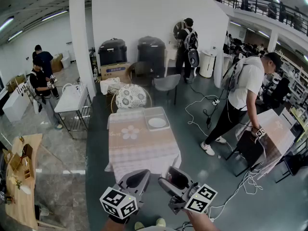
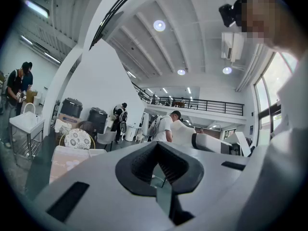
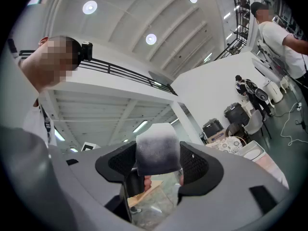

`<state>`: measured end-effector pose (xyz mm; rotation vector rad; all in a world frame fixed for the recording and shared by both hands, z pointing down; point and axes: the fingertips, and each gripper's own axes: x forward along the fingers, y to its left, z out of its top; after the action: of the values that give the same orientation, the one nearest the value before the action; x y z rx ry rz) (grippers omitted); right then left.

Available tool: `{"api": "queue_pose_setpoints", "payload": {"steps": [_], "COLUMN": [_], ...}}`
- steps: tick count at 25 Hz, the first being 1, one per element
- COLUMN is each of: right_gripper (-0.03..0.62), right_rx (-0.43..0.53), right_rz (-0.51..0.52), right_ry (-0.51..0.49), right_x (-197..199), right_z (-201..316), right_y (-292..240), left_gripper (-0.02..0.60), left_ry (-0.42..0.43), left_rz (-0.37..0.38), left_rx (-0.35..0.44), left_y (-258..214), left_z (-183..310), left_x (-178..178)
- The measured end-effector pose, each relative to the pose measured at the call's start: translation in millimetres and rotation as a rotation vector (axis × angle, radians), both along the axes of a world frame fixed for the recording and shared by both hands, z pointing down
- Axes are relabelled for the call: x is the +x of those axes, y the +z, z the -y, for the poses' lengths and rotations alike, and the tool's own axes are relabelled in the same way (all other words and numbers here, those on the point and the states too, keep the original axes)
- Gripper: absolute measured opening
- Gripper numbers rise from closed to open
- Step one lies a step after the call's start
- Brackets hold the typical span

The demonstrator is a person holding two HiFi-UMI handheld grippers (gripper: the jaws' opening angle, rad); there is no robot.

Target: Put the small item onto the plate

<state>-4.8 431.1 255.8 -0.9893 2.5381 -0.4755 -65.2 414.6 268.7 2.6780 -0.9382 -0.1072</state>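
Observation:
A grey-and-white block, the small item [image 3: 157, 153], sits between the black pads of my right gripper [image 3: 157, 166], touching both, and the gripper is shut on it. In the head view that right gripper [image 1: 174, 178] is held low, short of the near edge of the table [image 1: 139, 150] with its pink cloth. The white plate [image 1: 157, 122] lies in a clear tray [image 1: 147, 120] at the table's far right. My left gripper [image 1: 136, 178] is beside the right one, also short of the table. In its own view the left gripper [image 2: 159, 170] has its jaws together with nothing between them.
A round patterned chair [image 1: 131, 96] and a grey chair [image 1: 167, 83] stand behind the table. A person [image 1: 243, 97] bends over another table [image 1: 272, 131] at the right, with cables [image 1: 240, 186] on the floor. A white stand [image 1: 72, 100] and a wooden shelf [image 1: 21, 177] are on the left.

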Motion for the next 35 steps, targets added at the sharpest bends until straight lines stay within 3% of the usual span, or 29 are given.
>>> {"api": "queue_pose_setpoints", "payload": {"steps": [12, 26, 35], "right_gripper": [0.291, 0.291, 0.291], "right_rx": [0.009, -0.002, -0.001], "right_rz": [-0.008, 0.053, 0.058], "right_ry": [-0.020, -0.033, -0.041], "right_x": [0, 14, 45], "right_z": [1, 8, 14], "right_y": [-7, -5, 0], "left_gripper": [0.006, 0.006, 0.006], "left_ry": [-0.002, -0.035, -0.060], "left_rz": [-0.002, -0.011, -0.011], "left_rx": [-0.007, -0.006, 0.000], "left_y": [-1, 3, 3], "left_z": [3, 11, 19], "left_x": [3, 5, 34]}}
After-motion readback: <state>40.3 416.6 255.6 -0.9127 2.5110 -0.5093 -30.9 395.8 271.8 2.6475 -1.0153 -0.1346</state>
